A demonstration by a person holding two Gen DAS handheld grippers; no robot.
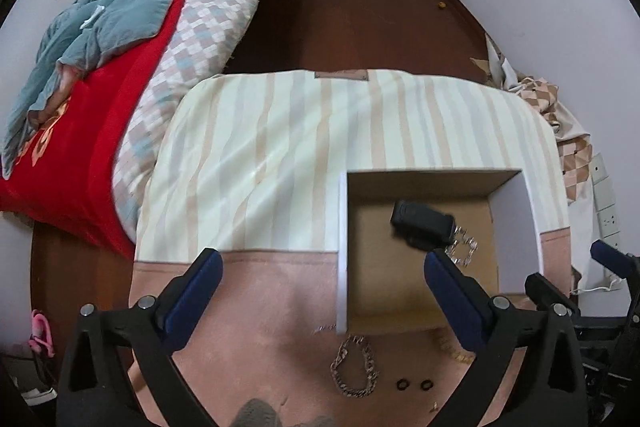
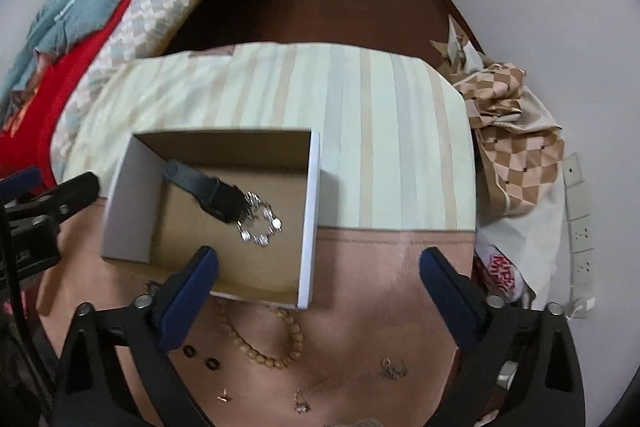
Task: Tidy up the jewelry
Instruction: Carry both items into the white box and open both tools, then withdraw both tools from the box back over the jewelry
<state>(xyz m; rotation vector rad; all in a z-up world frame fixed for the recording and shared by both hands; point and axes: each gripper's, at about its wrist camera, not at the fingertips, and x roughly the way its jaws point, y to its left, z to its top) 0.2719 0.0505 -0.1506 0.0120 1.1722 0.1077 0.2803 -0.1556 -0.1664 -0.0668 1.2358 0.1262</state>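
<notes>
An open cardboard box [image 1: 516, 219] [image 2: 310, 223] stands on the cloth-covered table. Inside lie a black watch [image 1: 422, 225] [image 2: 212, 189] and a silver bracelet [image 1: 464, 247] [image 2: 260, 223]. In front of the box lie a chain bracelet [image 1: 354, 367], two small black rings [image 1: 414, 384] [image 2: 200, 357], a wooden bead bracelet [image 2: 268, 339], a thin necklace [image 2: 344, 381] and a small earring [image 2: 224, 395]. My left gripper [image 1: 320, 275] is open and empty above the table, left of the box. My right gripper [image 2: 318, 271] is open and empty over the box's near right corner.
The table cloth is striped cream [image 1: 280, 147] with a pink front band [image 2: 380, 267]. A bed with red and blue bedding [image 1: 100, 67] stands to the left. Crumpled checked cloth [image 2: 508, 131] and wall sockets [image 2: 580, 227] lie at the right. Dark floor [image 1: 360, 15] runs to a door.
</notes>
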